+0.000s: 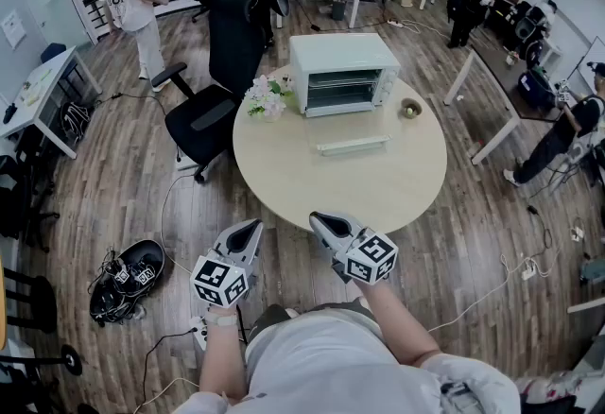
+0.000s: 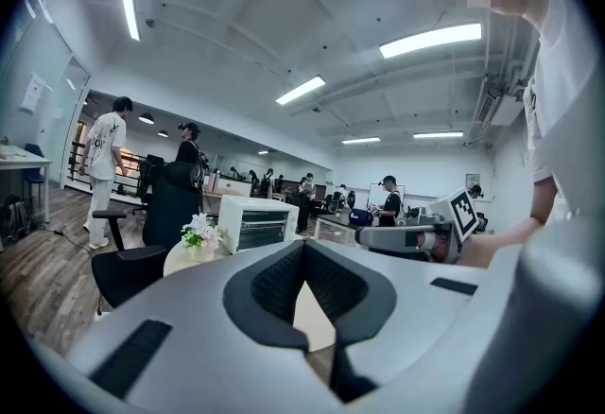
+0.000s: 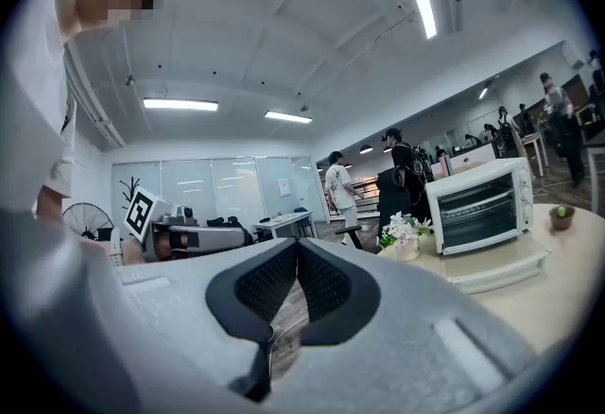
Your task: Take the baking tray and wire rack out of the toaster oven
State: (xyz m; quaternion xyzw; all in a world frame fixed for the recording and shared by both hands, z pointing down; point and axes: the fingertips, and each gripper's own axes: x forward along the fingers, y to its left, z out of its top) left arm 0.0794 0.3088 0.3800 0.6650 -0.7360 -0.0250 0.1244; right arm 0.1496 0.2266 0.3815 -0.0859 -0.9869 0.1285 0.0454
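A white toaster oven (image 1: 340, 72) stands at the far side of the round pale table (image 1: 378, 190), its glass door facing me and looking closed. The baking tray and wire rack are not visible as separate things. A flat pale slab (image 1: 352, 145) lies on the table just in front of the oven. My left gripper (image 1: 253, 228) and right gripper (image 1: 321, 218) hover side by side at the table's near edge, far from the oven. Both have their jaws together with nothing between them. The oven (image 3: 477, 204) shows at the right of the right gripper view, and the oven (image 2: 257, 223) left of centre in the left gripper view.
A small pot of flowers (image 1: 267, 98) sits left of the oven and a small bowl (image 1: 410, 108) to its right. A black office chair (image 1: 222, 72) stands at the table's far left. Cables and a dark bundle (image 1: 128, 280) lie on the floor. Several people stand around the room.
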